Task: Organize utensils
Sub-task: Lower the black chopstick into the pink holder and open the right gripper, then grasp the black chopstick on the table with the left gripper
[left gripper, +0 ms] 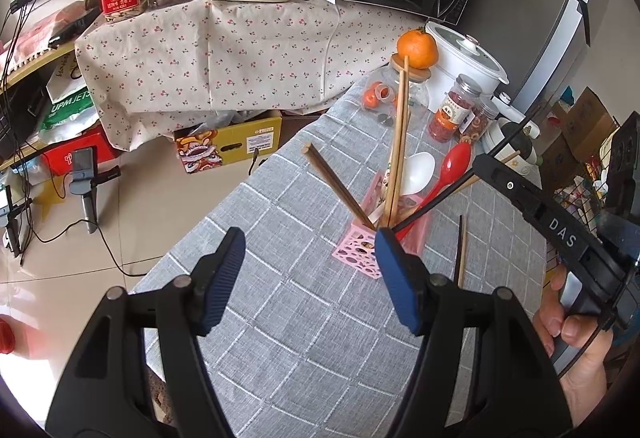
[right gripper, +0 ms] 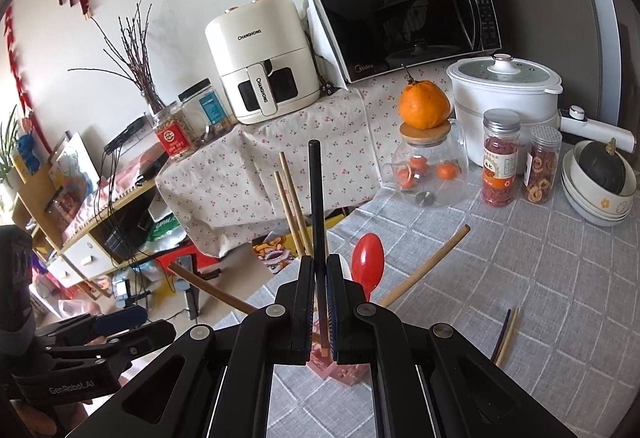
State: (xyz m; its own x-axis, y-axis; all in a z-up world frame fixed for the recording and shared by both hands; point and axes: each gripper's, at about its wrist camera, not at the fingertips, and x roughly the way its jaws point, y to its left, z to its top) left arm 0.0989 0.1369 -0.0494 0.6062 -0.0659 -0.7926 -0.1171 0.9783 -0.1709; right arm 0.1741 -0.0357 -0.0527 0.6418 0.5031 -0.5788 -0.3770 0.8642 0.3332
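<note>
1. Right gripper (right gripper: 319, 270): jaws clamped on a black chopstick (right gripper: 316, 198), its tip over the pink utensil holder (left gripper: 360, 250).
2. Left gripper (left gripper: 308, 258): jaws apart, empty, at the holder's 7 o'clock.
3. Holder contains wooden chopsticks (left gripper: 398, 142), a red spoon (left gripper: 454, 162) and a white spoon (left gripper: 418, 168).
4. Two loose chopsticks (left gripper: 462, 250) on the grey checked tablecloth (left gripper: 304, 338), at the holder's 3 o'clock.

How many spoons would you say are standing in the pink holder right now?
2: a red spoon and a white spoon side by side in the pink holder, bowls up. In the right wrist view the white one is mostly hidden; others could be too.
</note>
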